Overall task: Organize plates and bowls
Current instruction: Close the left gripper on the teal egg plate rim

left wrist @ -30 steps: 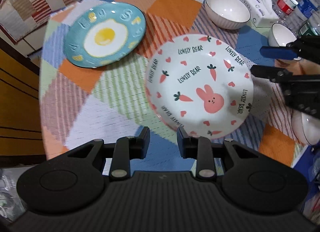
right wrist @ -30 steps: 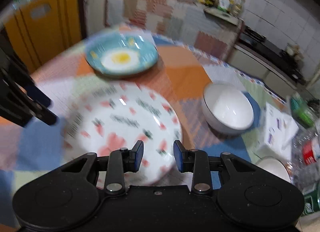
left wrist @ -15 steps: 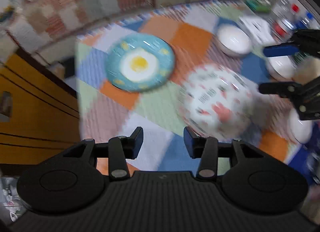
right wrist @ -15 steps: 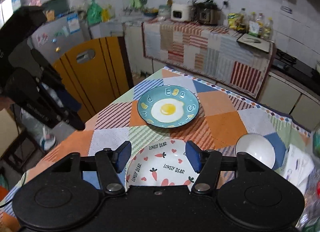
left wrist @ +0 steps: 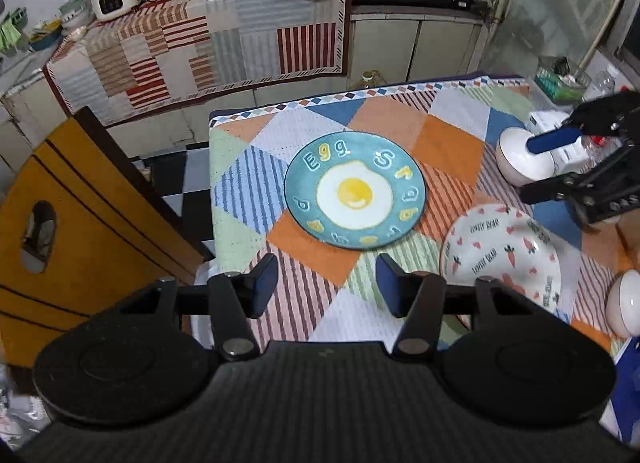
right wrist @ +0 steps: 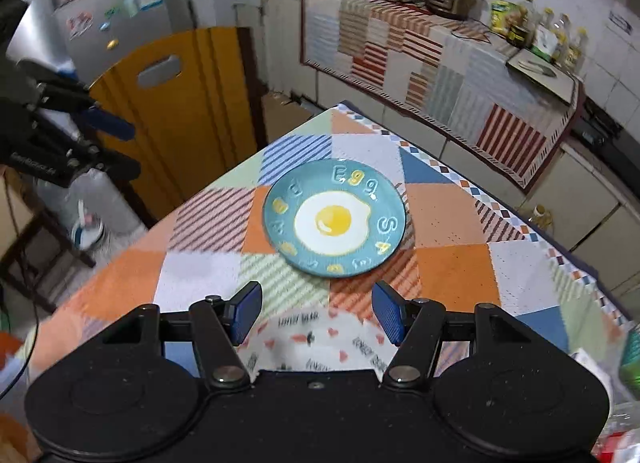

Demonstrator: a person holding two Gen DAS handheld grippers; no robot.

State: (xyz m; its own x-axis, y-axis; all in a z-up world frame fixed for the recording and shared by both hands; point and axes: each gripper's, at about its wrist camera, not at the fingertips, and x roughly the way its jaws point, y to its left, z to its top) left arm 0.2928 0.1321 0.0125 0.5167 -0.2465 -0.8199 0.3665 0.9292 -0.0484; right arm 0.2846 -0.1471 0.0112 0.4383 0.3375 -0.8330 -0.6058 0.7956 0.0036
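A blue plate with a fried-egg design (left wrist: 354, 191) lies flat on the patchwork tablecloth (left wrist: 384, 119), ahead of both grippers. A white plate with carrots and a rabbit (left wrist: 500, 259) lies to its right on the cloth. In the right wrist view this white plate (right wrist: 316, 339) sits just below the fingers. My left gripper (left wrist: 326, 283) hovers above the cloth, its jaws opening with nothing between them. My right gripper (right wrist: 316, 315) is open and empty, above the white plate's far rim, with the egg plate (right wrist: 334, 219) beyond. A white bowl (left wrist: 520, 167) stands behind the right gripper (left wrist: 540, 167).
Another white bowl (left wrist: 626, 303) sits at the table's right edge. Tissue pack and bottles (left wrist: 568, 143) crowd the far right. An orange folding board (left wrist: 80, 223) stands left of the table. A cloth-covered counter (left wrist: 200, 35) runs behind. My left gripper (right wrist: 120, 145) hangs off the table's left side.
Both grippers have risen and drawn back from the white rabbit plate, and their jaws have widened. The egg plate now sits in the middle of both views.
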